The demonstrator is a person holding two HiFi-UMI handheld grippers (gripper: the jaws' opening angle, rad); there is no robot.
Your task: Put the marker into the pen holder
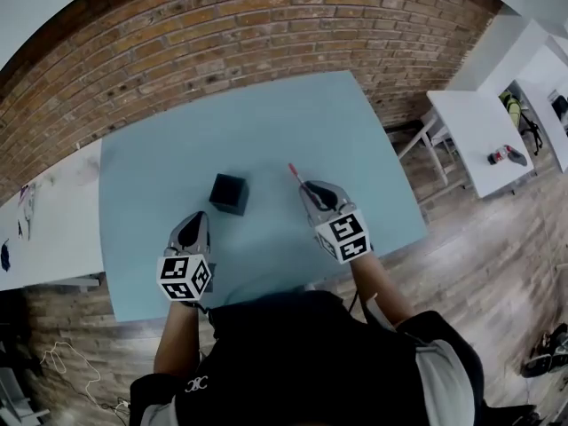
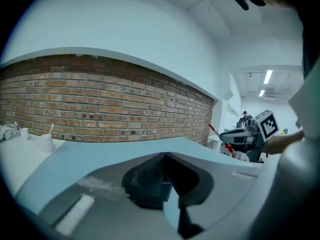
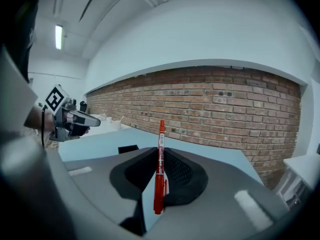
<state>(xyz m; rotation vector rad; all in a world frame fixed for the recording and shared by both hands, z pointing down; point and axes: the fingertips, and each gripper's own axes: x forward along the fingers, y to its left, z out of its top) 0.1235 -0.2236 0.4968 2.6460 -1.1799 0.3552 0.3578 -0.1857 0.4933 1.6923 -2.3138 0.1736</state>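
Note:
The black square pen holder point(image 1: 228, 193) stands near the middle of the light blue table point(image 1: 355, 140). My right gripper point(image 1: 308, 190) hovers to its right, shut on a red marker point(image 1: 294, 172) whose end sticks out past the fingertips toward the far side. In the right gripper view the marker point(image 3: 159, 169) stands upright between the jaws, and the holder's top point(image 3: 128, 148) peeks over the left jaw. My left gripper point(image 1: 196, 223) sits just in front of and left of the holder, jaws together and nothing in them. From the left gripper view, the right gripper point(image 2: 239, 137) appears at the right.
A brick wall point(image 1: 222, 25) runs along the table's far edge. White tables flank the blue one: one at the left point(image 1: 53, 229), one at the right point(image 1: 475, 136) bearing small items point(image 1: 506, 155). White cups point(image 2: 46, 142) stand on the left table.

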